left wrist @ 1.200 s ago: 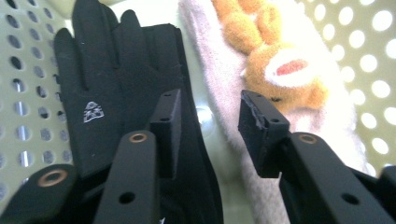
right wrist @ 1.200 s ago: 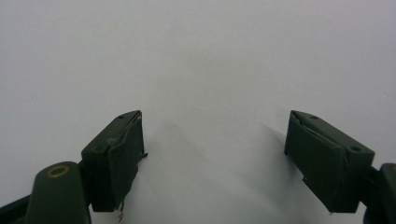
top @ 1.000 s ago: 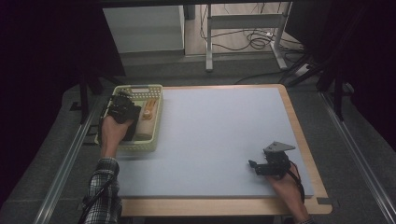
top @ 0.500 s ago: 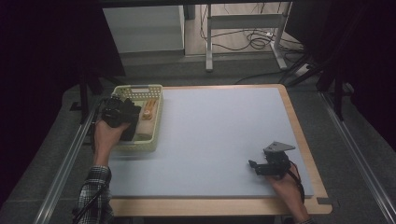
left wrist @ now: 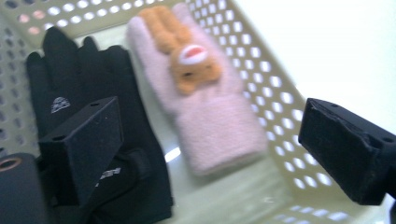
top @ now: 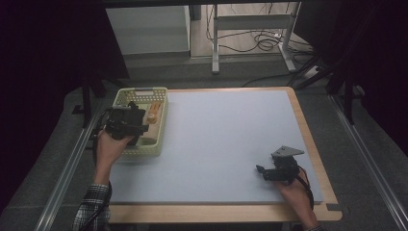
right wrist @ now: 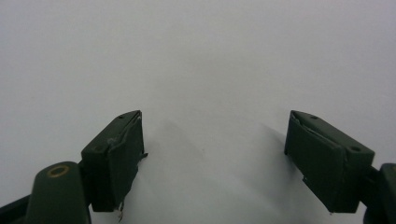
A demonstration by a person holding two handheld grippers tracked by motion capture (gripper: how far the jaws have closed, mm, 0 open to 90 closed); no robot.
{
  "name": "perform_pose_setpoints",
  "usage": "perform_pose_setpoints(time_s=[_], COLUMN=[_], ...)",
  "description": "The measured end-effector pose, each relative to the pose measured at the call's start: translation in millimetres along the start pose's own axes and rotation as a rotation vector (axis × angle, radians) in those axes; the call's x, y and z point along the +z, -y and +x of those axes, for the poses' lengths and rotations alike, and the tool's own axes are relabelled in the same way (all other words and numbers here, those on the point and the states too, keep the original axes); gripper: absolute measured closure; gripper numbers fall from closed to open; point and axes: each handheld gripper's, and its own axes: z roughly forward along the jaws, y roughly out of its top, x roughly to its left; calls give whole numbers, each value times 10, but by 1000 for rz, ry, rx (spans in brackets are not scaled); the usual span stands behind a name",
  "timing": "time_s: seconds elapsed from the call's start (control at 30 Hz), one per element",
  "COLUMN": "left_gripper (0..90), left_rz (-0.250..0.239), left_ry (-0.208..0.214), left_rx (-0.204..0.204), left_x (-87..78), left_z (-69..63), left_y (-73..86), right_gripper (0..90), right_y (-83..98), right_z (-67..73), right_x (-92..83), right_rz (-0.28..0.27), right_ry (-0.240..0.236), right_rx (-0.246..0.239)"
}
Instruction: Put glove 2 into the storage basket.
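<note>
Jaws of the left claw [left wrist: 210, 154] stand wide apart, having just been opening, with nothing pressed between them; it is released and hangs over the near end of the basket [top: 161, 126]. Below its gap lies the pink glove [left wrist: 205, 107], flat on the basket floor. Its cuff is the end nearest the claw, and its fingers run away toward the basket's far wall, so its long axis follows the basket's length. An orange animal figure [left wrist: 184, 51] sits on the back of that glove, over the finger end. Beside it, under the claw's left jaw, lies a black glove [left wrist: 88, 93], laid the same way, fingers to the far wall, a small white mark on its back. The two gloves lie side by side, their edges just touching or nearly so; the picture is too blurred to settle which.

From above, the left claw [top: 126, 122] is held over the basket's left half, with the pink glove [top: 153, 114] showing along the right wall. The basket, pale yellow with perforated walls, sits at the far left corner of the counter [top: 231, 144], its long side along the counter's left edge.

Over at the near right corner, the right claw [top: 262, 172] rests low on the counter, jaws spread, released, holding nothing.
</note>
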Motion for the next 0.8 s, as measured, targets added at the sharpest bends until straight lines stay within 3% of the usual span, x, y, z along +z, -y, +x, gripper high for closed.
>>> perform_pose_setpoints(time_s=[0.37,0.8], left_gripper=[21,0], left_rz=[-83,-118], left_ry=[107,184], left_rx=[100,260], left_x=[-119,-44], left_z=[-534,-1200], left_y=[25,162], right_gripper=[196,196], right_y=[0,0], right_z=[1,2], right_x=[-1,-1], right_rz=[1,-1], right_ry=[0,1], right_rx=[0,1])
